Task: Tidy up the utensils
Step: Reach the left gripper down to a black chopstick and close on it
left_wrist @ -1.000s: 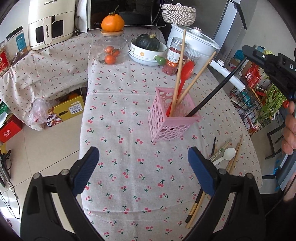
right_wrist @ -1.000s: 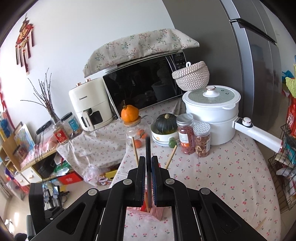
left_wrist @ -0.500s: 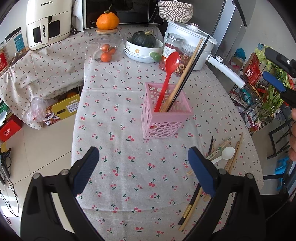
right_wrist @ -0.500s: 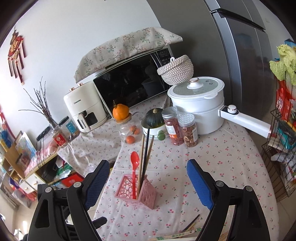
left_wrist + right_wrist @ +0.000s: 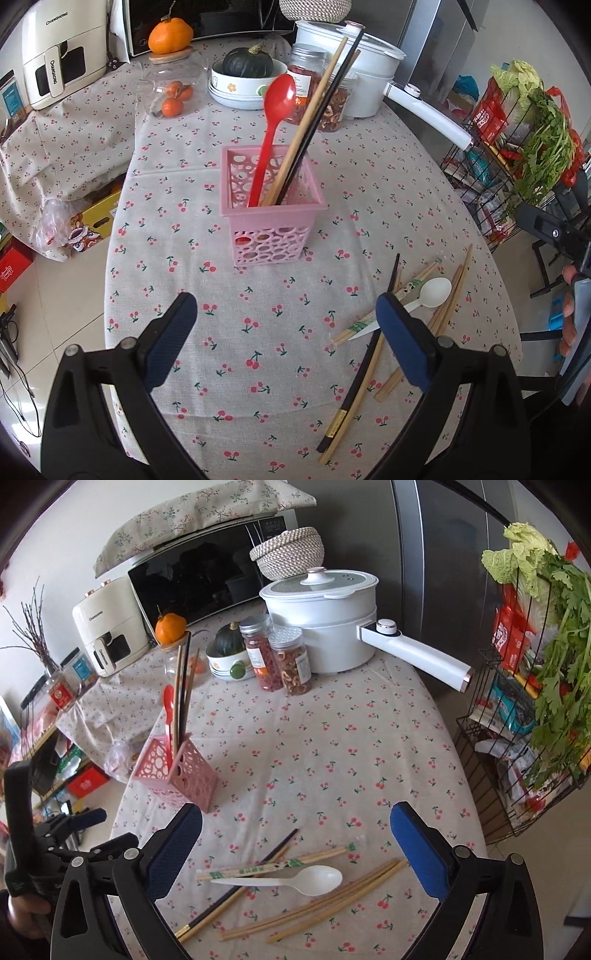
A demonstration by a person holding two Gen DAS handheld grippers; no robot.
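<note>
- A second ago the right gripper (image 5: 295, 843) was pinched shut on a black chopstick above the pink perforated plastic basket (image 5: 271, 218); now that black chopstick (image 5: 317, 107) stands in the basket beside the red plastic spoon (image 5: 273, 122) and the wooden chopsticks (image 5: 306, 122).
- The right gripper's jaws are opening wide with nothing between them, at the lower middle of the right wrist view, over the loose utensils.
- The left gripper (image 5: 286, 339) is open and empty at the bottom of the left wrist view.
- The basket sits upright mid-frame on the cherry-print cloth covering the desk (image 5: 258, 332).
- At the lower right of the left wrist view lie the white plastic spoon (image 5: 432, 293), bare wooden chopsticks (image 5: 332, 901), paper-sleeved chopsticks (image 5: 273, 866) and another black chopstick (image 5: 240, 890), overlapping in a loose heap.
</note>
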